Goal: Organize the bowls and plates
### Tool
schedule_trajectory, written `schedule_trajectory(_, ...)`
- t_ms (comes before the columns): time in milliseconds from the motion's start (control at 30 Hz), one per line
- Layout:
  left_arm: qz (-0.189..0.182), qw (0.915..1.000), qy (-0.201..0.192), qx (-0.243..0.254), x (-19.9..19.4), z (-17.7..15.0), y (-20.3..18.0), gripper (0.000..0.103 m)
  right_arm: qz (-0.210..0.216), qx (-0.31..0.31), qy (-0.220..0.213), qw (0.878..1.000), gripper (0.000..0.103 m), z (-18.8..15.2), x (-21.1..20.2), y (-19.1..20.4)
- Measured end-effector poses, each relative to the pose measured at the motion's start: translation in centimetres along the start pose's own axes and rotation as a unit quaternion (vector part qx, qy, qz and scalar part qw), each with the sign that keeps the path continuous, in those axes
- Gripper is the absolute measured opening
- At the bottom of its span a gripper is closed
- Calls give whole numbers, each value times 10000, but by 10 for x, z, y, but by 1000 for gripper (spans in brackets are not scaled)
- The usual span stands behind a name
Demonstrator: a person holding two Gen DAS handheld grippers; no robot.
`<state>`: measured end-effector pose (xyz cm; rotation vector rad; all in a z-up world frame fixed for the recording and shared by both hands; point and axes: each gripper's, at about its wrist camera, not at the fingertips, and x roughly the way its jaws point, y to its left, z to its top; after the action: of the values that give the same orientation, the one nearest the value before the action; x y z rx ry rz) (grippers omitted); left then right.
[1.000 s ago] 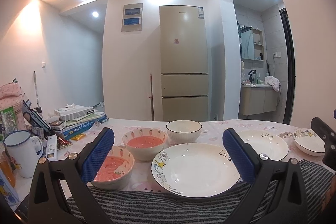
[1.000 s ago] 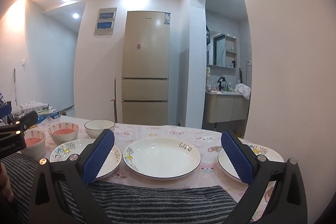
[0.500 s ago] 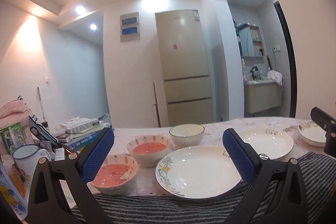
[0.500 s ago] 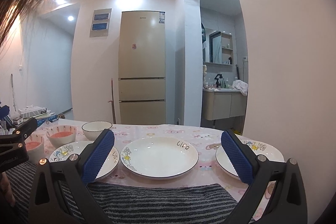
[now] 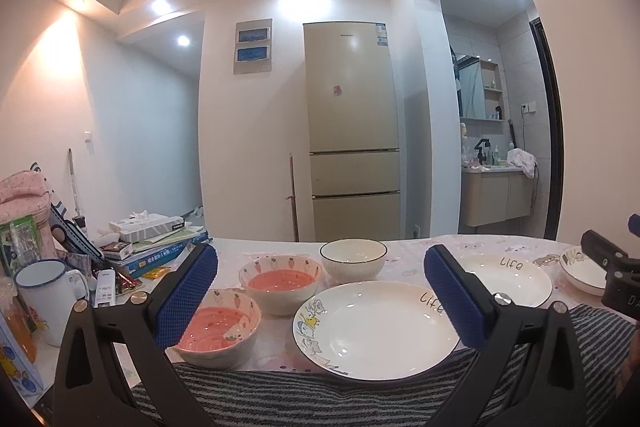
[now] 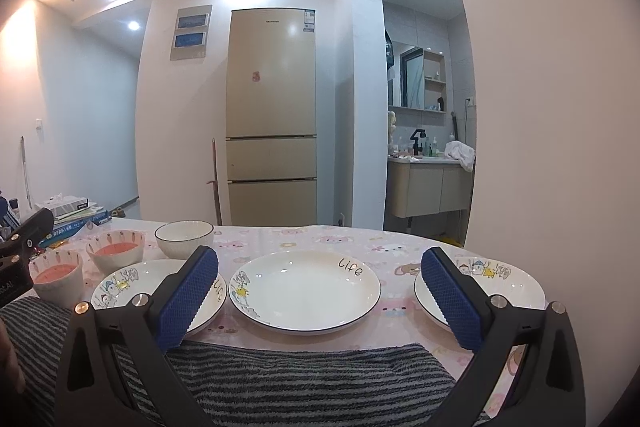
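Observation:
Three white "Life" plates lie in a row on the pink tablecloth: the left plate (image 5: 376, 329) (image 6: 132, 281), the middle plate (image 6: 306, 291) (image 5: 506, 277) and the right plate (image 6: 486, 285) (image 5: 582, 273). Two carrot-patterned bowls with pink insides (image 5: 218, 327) (image 5: 280, 283) and a white bowl (image 5: 354, 261) (image 6: 184, 237) stand at the left. My left gripper (image 5: 320, 299) is open and empty, above the near edge before the left plate. My right gripper (image 6: 320, 299) is open and empty before the middle plate.
A striped grey towel (image 6: 304, 379) lies along the table's near edge. Left of the bowls stand a white enamel mug (image 5: 46, 297), a stack of books (image 5: 160, 247) and a pink bag (image 5: 24, 203). A fridge (image 5: 352, 131) stands behind the table.
Both views have tilted and shifted slightly; the dishes have not moved and both grippers stay open.

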<state>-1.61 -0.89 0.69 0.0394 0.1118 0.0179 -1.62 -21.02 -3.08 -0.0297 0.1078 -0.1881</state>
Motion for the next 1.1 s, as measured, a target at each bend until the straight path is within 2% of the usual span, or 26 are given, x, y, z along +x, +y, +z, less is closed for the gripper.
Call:
schedule_trajectory(167, 22, 9998, -69, -167, -2, 1, 5, 103, -18, -92, 54, 9999, 103, 0, -1, 4)
schedule_trajectory(233, 405, 9988, -99, -266, -5, 4, 10, 103, -156, -116, 76, 9998, 103, 4, -5, 4)
schedule_trajectory(300, 653, 9969, -171, -392, -9, 10, 17, 103, -101, -138, 70, 9998, 103, 8, -10, 3)
schedule_trajectory(333, 634, 9970, -95, -426, -10, 13, 20, 103, -64, -169, 89, 9998, 103, 9, -11, 3)
schedule_trajectory(433, 76, 9987, 214, -465, -7, 25, 27, 103, -18, -291, 249, 9993, 103, 19, -14, 5)
schedule_trajectory(500, 19, 9987, 178, -484, -8, 32, 31, 103, 76, -264, 263, 9993, 103, 29, -17, 4)
schedule_trajectory(600, -1, 9993, 334, -194, -8, 45, 29, 103, 175, -283, 249, 9991, 103, 46, -19, 5)
schedule_trajectory(733, -339, 9974, 542, -337, -1, 67, 41, 103, 246, -131, 302, 9992, 103, 70, -14, 7)
schedule_trajectory(900, -130, 9981, 430, -413, 6, 92, 58, 103, 518, -152, 78, 9985, 103, 103, -11, 21)
schedule_trajectory(1100, 14, 9966, 589, -581, 31, 125, 77, 103, 1002, -315, 28, 9945, 103, 147, 4, 52)
